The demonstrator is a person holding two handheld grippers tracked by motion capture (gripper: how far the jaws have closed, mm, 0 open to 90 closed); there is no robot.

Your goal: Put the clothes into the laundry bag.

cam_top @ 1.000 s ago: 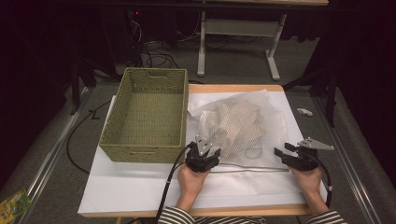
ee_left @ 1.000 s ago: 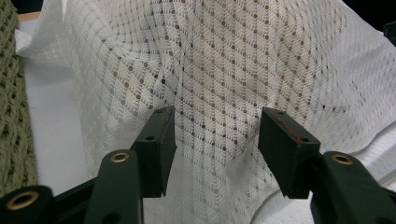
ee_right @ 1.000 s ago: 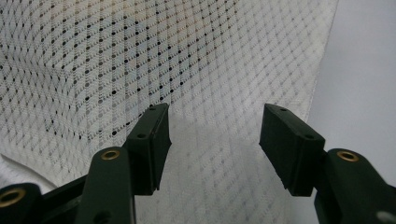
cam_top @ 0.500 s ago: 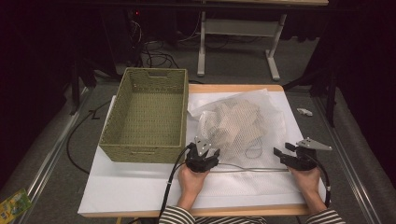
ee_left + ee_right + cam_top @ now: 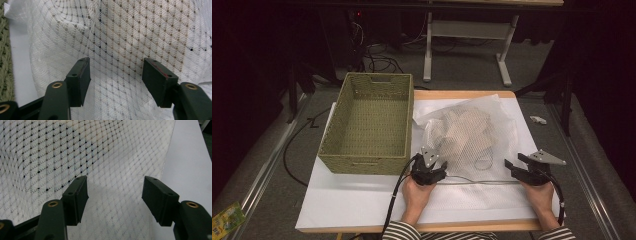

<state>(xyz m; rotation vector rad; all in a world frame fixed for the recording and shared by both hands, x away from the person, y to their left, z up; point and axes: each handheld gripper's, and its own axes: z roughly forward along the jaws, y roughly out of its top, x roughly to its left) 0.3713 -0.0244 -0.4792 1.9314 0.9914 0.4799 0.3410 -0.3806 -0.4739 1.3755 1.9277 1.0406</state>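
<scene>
A white mesh bag [image 5: 467, 135] with beige pieces inside lies on the white-covered table [image 5: 362, 200]. My left gripper [image 5: 435, 162] sits at the bag's near left corner and my right gripper [image 5: 517, 163] at its near right corner. In the left gripper view the left gripper [image 5: 116, 67] has its jaws apart over the mesh [image 5: 120, 32], and no pad presses on it. The right gripper [image 5: 115, 185] also stands open above the mesh [image 5: 75, 150], near its edge. Both pairs of jaws have just been opening, with loose mesh lying under the gaps.
A green woven basket [image 5: 362, 165] stands left of the bag, and its wall [image 5: 3, 70] shows at the left gripper view's left edge. Bare white cover [image 5: 190, 157] lies right of the bag. Cables and a desk frame [image 5: 467, 30] are on the floor beyond.
Both hands stay at the bag's near edge. The jaws look slightly wider apart than before. The bag and basket have not moved.
</scene>
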